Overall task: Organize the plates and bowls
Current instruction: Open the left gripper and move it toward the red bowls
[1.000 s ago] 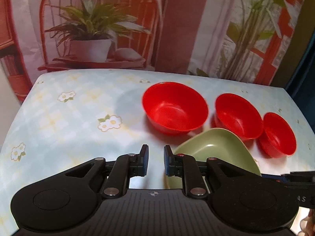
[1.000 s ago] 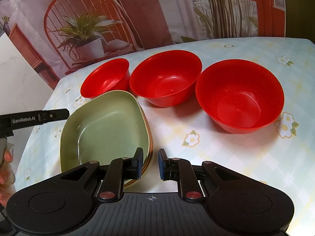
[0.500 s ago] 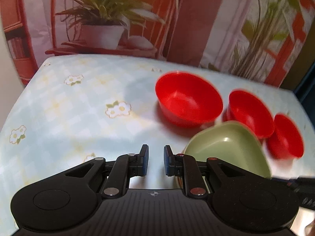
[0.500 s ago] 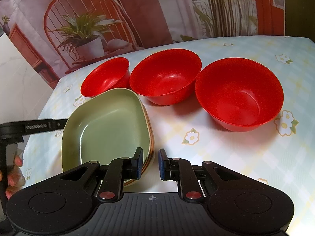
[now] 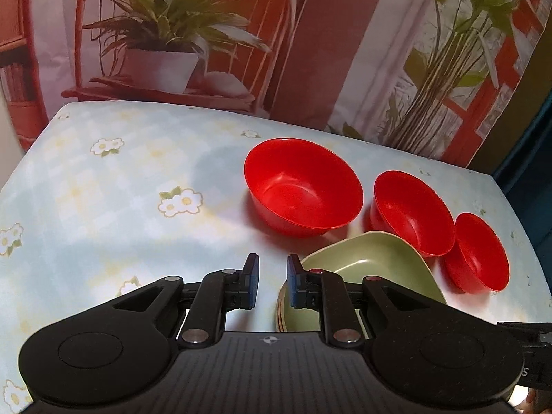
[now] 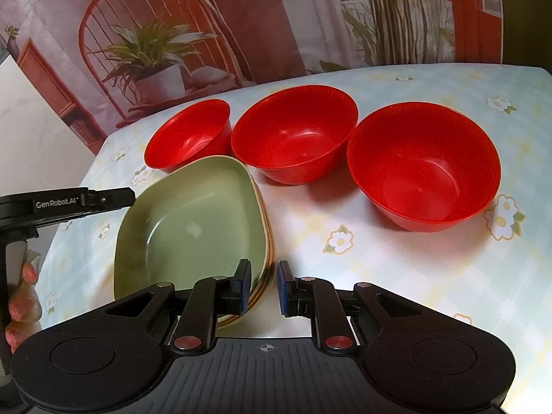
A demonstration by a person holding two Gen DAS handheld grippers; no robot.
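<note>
With both the left gripper (image 5: 272, 284) and right gripper (image 6: 262, 288) holding nothing, fingers narrowly parted, the nested pile of rounded green plates (image 6: 193, 227) sits just before three glossy red plastic bowls (image 6: 293, 134), so probably nest those smallest-into-largest, gripping one rim squarely

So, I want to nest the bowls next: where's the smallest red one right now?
In the right wrist view the smallest red bowl sits far left in the bowl row, beside the middle red bowl and just behind the green plate stack.
</note>
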